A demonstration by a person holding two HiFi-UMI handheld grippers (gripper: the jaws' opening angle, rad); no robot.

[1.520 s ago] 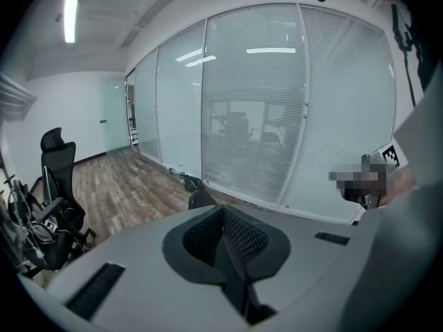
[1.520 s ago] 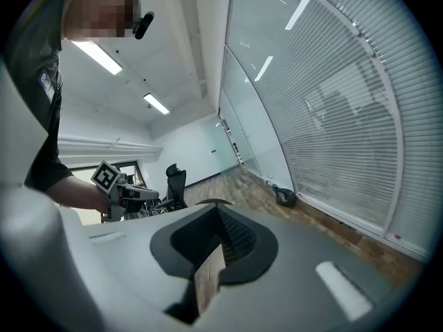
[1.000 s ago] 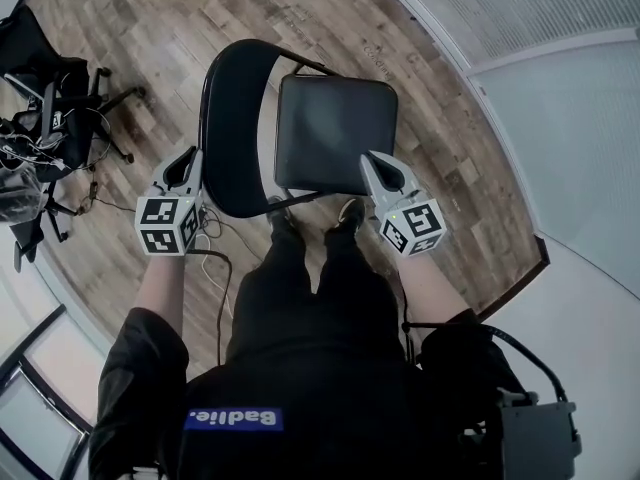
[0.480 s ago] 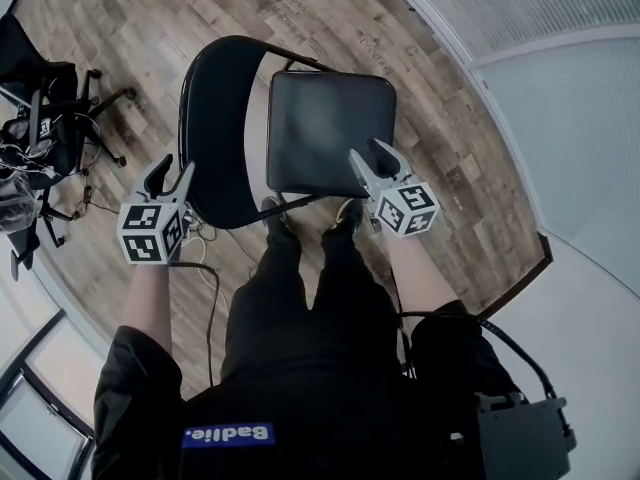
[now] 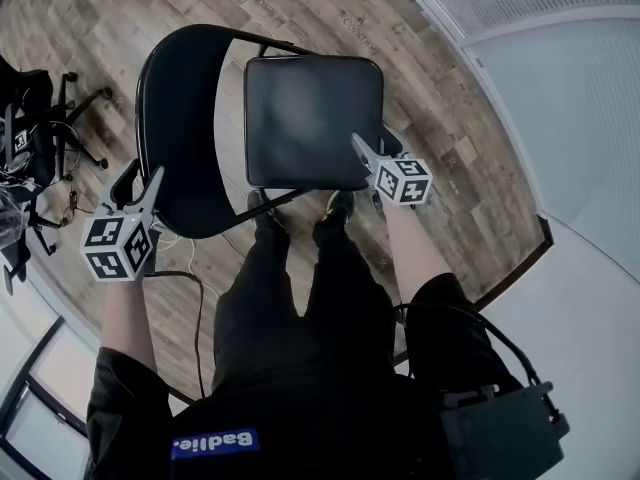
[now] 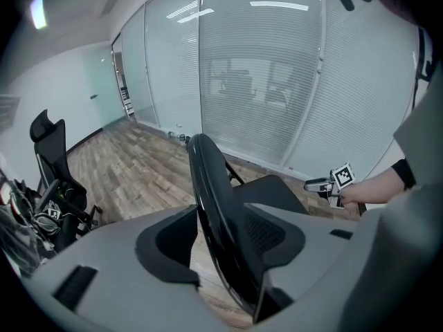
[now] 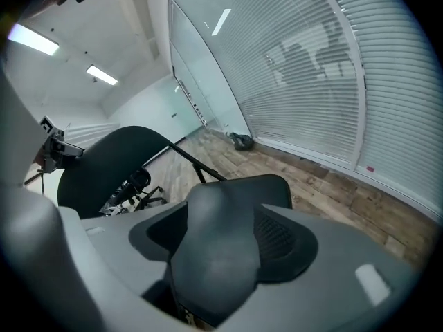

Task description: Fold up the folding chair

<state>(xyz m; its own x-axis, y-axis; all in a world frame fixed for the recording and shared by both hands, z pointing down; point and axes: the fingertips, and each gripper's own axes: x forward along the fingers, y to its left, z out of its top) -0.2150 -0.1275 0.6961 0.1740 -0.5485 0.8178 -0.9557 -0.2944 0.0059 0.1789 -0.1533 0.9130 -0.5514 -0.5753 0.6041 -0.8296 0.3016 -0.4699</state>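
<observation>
On the floor [image 5: 90, 28], the folding chair [image 5: 310, 108] stands open, facing right.

Wood-plank floor [image 5: 90, 28] fills the upper frame. A folding chair [image 5: 310, 118] stands on it at upper centre and an office chair [image 5: 30, 98] at the left edge. A cable [image 5: 199, 318] and the person's shoes [image 5: 258, 206] lie lower down.

blue patch [image 5: 216, 442] with white lettering on the person's dark top, upside down, black-and-white square code markers on cubes of left claw [image 5: 140, 178] and right claw [image 5: 376, 148], nothing else legible
</observation>
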